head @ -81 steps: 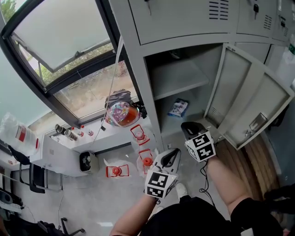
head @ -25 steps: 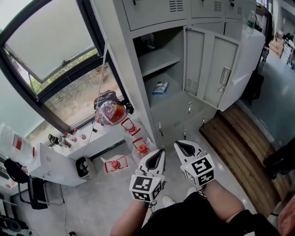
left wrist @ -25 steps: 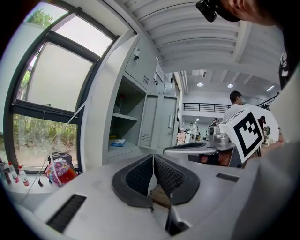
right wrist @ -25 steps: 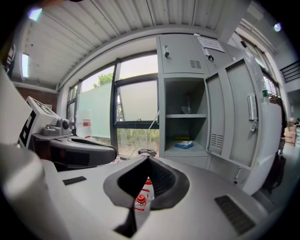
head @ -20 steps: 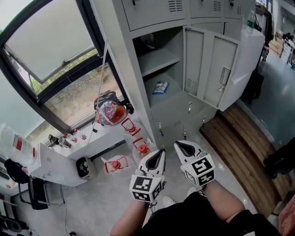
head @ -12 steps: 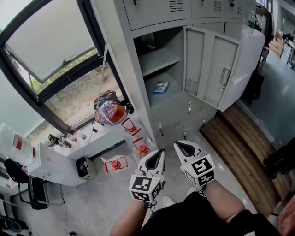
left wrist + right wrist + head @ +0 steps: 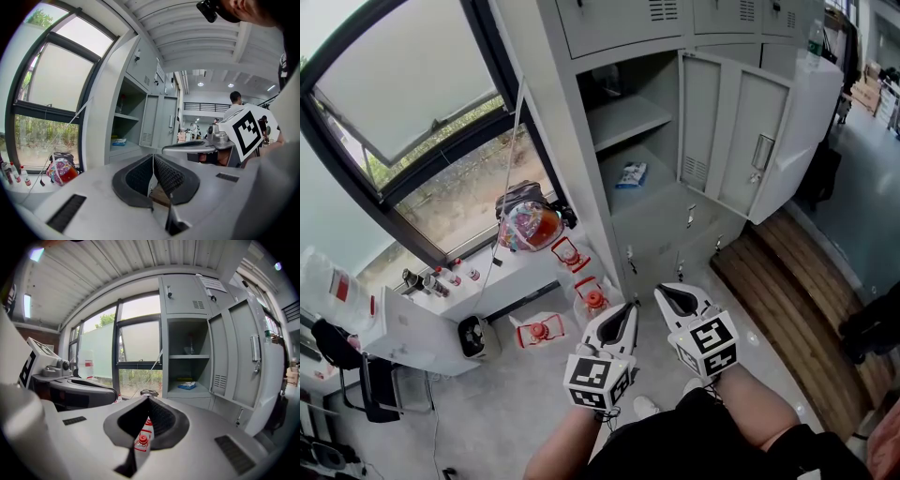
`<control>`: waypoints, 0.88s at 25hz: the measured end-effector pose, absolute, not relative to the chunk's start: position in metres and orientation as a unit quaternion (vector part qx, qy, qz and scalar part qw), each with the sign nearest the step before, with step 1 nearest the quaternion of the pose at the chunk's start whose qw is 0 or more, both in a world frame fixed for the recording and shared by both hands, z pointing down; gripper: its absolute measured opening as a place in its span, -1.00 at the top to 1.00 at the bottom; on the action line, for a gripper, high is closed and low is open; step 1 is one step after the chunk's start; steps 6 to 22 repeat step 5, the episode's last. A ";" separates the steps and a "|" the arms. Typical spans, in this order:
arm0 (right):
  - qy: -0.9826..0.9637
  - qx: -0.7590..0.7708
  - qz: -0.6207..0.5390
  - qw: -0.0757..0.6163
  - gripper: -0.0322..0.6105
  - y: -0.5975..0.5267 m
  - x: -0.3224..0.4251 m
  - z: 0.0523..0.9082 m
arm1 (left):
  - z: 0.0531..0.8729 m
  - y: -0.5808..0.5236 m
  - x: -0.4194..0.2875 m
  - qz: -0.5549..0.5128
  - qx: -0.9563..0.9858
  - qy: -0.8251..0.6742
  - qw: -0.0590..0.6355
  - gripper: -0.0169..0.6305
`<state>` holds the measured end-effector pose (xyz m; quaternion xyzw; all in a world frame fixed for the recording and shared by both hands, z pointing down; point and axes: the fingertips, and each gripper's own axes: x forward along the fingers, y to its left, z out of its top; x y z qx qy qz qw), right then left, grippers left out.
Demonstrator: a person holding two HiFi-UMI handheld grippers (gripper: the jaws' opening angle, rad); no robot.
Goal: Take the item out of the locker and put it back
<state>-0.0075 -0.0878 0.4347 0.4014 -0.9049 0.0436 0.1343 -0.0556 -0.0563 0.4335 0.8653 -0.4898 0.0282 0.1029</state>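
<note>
A small blue-and-white packet (image 7: pixel 630 174) lies on the lower shelf of the open grey locker (image 7: pixel 619 120), whose door (image 7: pixel 741 122) swings out to the right. Both grippers hang low in front of me, well short of the locker. My left gripper (image 7: pixel 625 310) is shut with nothing in it, its fingertips touching in the left gripper view (image 7: pixel 153 157). Beside it, my right gripper (image 7: pixel 667 294) is shut and empty too (image 7: pixel 148 398). The packet (image 7: pixel 118 141) (image 7: pixel 187 386) shows far off in both gripper views.
Clear bottles with red caps (image 7: pixel 591 300) stand on the floor by the locker's foot. A colourful bag (image 7: pixel 530 225) sits on the window ledge. A wooden platform (image 7: pixel 787 300) runs along the right. A black chair (image 7: pixel 375 384) is at the left.
About three seconds ago the right gripper was up by the locker opening; both grippers now sit farther back and low. Over the last second only the head view shifted slightly.
</note>
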 end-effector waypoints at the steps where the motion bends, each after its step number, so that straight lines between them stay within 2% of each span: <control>1: -0.905 0.401 0.044 0.134 0.74 -0.087 -0.008 0.435 | 0.433 -0.056 -0.056 0.028 0.865 -0.490 0.103 0.89; 22: -0.905 0.402 0.046 0.133 0.74 -0.085 -0.007 0.435 | 0.433 -0.053 -0.056 0.028 0.866 -0.489 0.103 0.89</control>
